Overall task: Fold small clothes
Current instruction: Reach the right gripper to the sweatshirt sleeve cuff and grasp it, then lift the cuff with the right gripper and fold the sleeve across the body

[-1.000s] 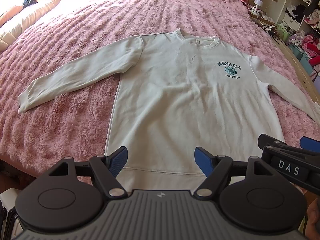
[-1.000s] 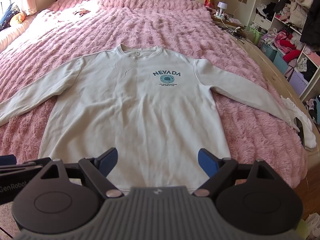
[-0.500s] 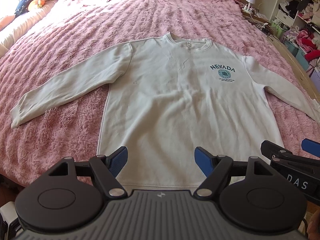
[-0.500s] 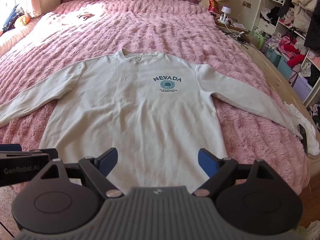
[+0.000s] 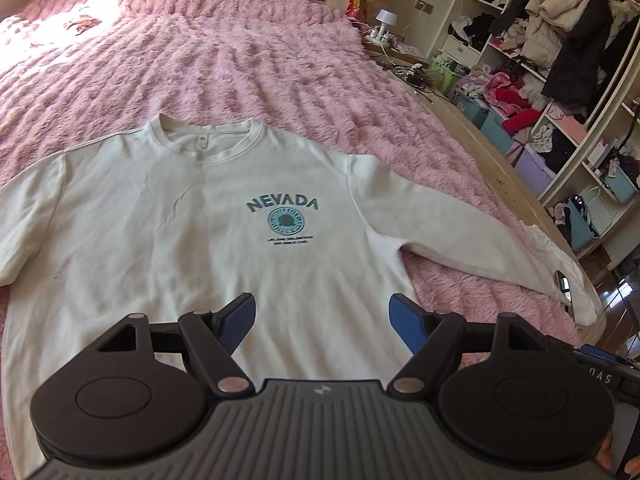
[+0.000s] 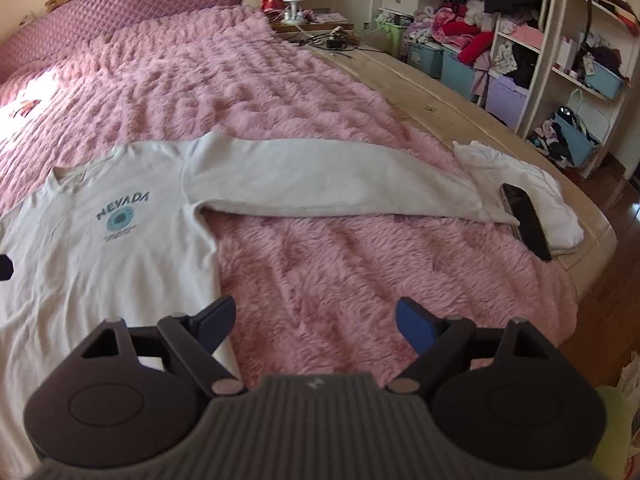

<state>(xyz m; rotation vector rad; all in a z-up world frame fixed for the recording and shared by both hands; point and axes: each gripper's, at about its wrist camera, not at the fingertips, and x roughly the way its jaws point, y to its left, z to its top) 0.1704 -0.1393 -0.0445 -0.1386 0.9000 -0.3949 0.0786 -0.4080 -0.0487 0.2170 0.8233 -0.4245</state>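
A white long-sleeved sweatshirt (image 5: 192, 248) printed with NEVADA and a teal round emblem lies flat, front up, on a bed covered by a fluffy pink blanket (image 5: 248, 64). Its neckline points toward the quilted purple headboard (image 6: 120, 12), and its hem lies nearest the cameras.

The left gripper (image 5: 322, 314) hangs above the lower body of the sweatshirt. Its blue-padded fingers (image 5: 239, 320) are spread wide and hold nothing. White cloth fills the gap between them, and the printed emblem lies beyond the tips. The right fingertip sits over the garment's side edge, just below the armpit.

The right gripper (image 6: 316, 318) is also wide apart and empty. Its left fingertip (image 6: 218, 314) overlaps the sweatshirt's side seam. Between the fingers and under the right one there is only pink blanket. Well beyond the tips, one sleeve (image 6: 328, 184) stretches straight out across the blanket toward the bed's edge. Its cuff reaches a folded white cloth (image 6: 520, 196) there, and a dark phone (image 6: 526, 216) lies against the cuff, resting on that cloth.

Past the bed, open shelves (image 6: 532, 40) hold piled clothes and blue storage bins.
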